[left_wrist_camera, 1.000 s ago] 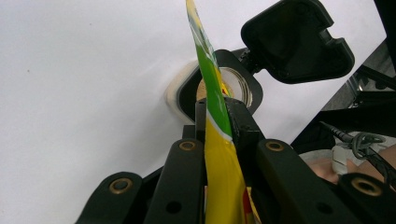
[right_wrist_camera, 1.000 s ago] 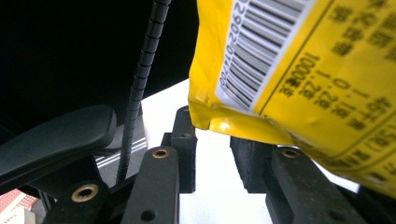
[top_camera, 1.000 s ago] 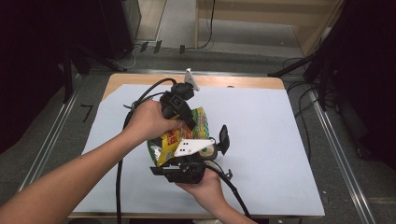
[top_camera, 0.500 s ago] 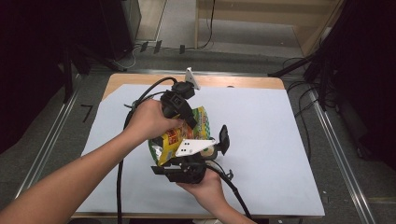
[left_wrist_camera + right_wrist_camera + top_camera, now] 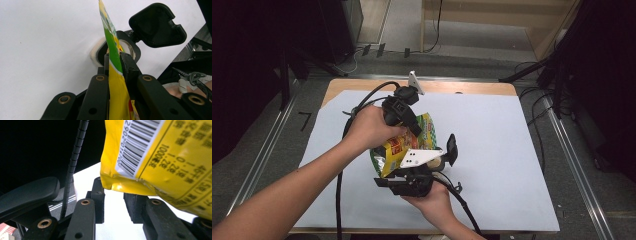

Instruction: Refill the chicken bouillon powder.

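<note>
Left gripper: jaws clamped on the edge of the yellow-and-green crinkly foil snack bag.
Right gripper: jaws parted, bag's sealed corner just above the gap, not pinched.
Bag: held up over the white sheet-covered table, between both grippers.
Handling: light, soft, slippery; likely best gripped on the flat seam.
Hands: left reaches over from above, right cups underneath.

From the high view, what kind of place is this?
Likely a lab recording station: a table covered in a white sheet, cables on the floor, and dark equipment stands around it.
</note>
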Demonstrator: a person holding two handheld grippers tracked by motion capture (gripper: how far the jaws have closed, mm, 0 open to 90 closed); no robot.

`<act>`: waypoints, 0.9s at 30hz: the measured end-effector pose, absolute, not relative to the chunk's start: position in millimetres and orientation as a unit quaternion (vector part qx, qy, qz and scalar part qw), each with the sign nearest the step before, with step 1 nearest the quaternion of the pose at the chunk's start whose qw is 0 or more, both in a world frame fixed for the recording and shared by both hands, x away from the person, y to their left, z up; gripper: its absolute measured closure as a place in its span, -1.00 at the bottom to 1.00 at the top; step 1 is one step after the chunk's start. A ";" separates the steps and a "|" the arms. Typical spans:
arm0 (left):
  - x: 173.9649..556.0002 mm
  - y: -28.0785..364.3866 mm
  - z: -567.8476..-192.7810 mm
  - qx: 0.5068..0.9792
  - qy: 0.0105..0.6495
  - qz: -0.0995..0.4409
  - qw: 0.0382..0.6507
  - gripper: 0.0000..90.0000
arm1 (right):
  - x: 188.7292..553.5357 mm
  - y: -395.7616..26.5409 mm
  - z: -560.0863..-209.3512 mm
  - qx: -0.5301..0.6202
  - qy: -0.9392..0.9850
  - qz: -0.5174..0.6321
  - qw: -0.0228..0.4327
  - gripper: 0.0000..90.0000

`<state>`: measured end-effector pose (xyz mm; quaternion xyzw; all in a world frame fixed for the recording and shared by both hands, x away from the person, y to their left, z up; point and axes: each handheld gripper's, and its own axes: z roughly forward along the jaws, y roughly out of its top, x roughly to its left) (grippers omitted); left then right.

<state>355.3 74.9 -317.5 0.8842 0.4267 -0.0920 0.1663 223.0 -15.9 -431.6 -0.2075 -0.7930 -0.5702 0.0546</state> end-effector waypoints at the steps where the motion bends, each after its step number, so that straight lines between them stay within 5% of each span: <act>1: 355.4 75.2 -317.6 0.884 0.426 -0.093 0.166 0.89 | 223.0 -15.8 -431.6 -0.207 -0.793 -0.570 0.055 0.61; 27: 351.3 80.6 -319.4 0.883 0.431 -0.091 0.162 0.90 | 221.9 -12.8 -438.0 -0.206 -0.800 -0.560 0.055 0.61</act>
